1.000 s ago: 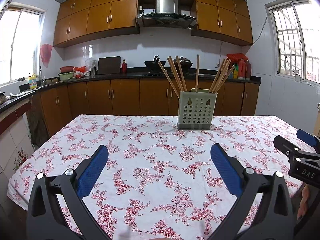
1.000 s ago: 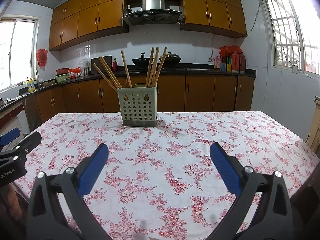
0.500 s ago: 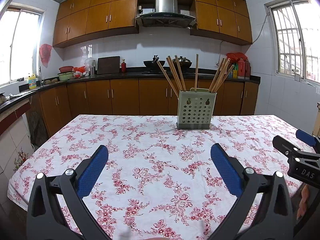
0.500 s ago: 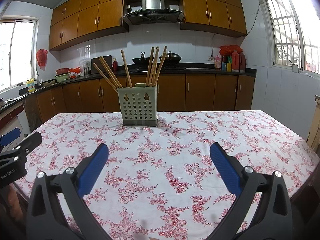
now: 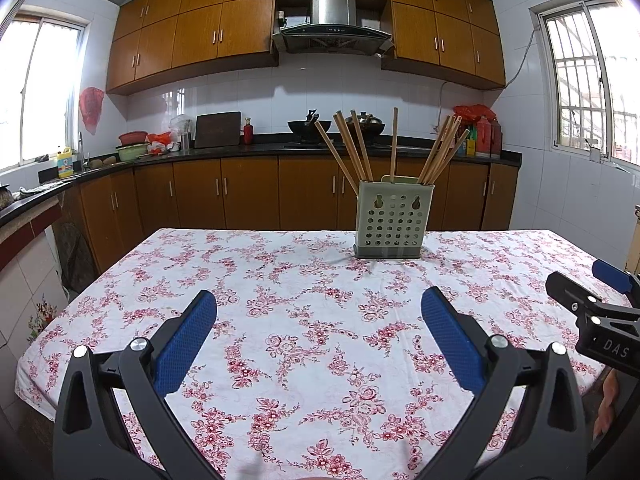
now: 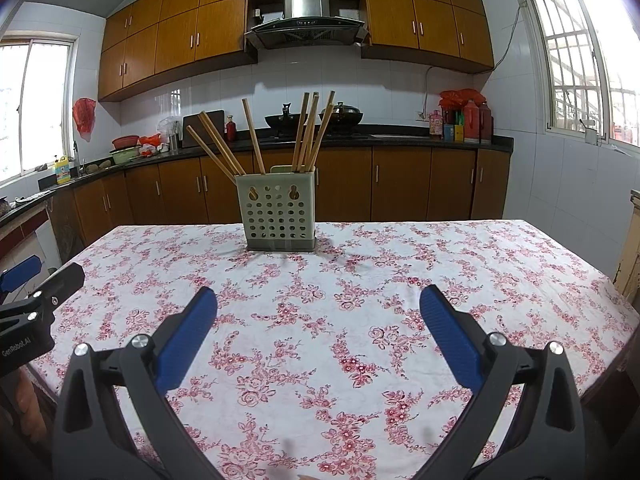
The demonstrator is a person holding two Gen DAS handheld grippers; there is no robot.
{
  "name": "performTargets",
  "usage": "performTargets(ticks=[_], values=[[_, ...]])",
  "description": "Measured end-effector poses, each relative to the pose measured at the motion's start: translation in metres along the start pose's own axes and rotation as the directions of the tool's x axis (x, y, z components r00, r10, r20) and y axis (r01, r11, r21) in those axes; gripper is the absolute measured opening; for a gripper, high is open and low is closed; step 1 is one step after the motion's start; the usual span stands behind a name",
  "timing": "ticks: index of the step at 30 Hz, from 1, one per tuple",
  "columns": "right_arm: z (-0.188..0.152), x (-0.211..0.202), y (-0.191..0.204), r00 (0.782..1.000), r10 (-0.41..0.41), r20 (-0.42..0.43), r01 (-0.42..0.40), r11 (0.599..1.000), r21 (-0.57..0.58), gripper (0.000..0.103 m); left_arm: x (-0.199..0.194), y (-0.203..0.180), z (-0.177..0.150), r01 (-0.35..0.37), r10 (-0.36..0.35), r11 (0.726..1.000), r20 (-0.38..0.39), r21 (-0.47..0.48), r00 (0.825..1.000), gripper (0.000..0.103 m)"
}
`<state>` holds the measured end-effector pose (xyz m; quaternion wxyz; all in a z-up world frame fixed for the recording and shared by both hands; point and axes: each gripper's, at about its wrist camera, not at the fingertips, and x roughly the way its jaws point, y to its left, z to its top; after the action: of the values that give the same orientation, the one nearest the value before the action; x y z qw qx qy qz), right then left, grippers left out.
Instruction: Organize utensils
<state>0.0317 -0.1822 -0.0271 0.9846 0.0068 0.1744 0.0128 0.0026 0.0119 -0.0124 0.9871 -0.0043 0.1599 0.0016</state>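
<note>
**Chopsticks all upright in the holder, both claws released**

Fingers of the left gripper [image 5: 319, 312] stand spread wide with nothing between the blue pads, hovering over the near part of the table. The right gripper [image 6: 319, 308] is likewise spread and empty; in the left wrist view its black frame shows at the right edge, well apart from the left one.

Beyond both claws, toward the far edge of the table, stands the perforated pale green utensil holder [image 5: 393, 219]. The wooden chopsticks [image 5: 356, 146] rise from it, fanned: some lean left, one stands nearly upright, a bunch leans right. No loose utensil shows on the cloth, so the sorting looks close to done, or the next job concerns the sticks already in the holder.

If a stick is to be drawn or regrouped, I would judge it best to approach from above, close on one stick near its upper end, and lift along its lean so the light holder does not tip.

The table wears a white tablecloth [image 6: 360, 320] with red flowers, slightly wrinkled. Behind are brown cabinets [image 6: 400, 184], a dark counter, a wok [image 6: 286, 120] on the stove, a range hood [image 6: 306, 20] and barred windows.
</note>
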Motion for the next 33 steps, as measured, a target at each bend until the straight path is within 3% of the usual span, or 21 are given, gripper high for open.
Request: performTargets(ticks=[33], values=[[-0.005,-0.0014,0.0045,1.0,0.002,-0.01,-0.002,1.0,0.001,0.099,0.0006,-0.0009,-0.0003,0.004,-0.004,1.0,0.001,0.001,1.0,0.101]])
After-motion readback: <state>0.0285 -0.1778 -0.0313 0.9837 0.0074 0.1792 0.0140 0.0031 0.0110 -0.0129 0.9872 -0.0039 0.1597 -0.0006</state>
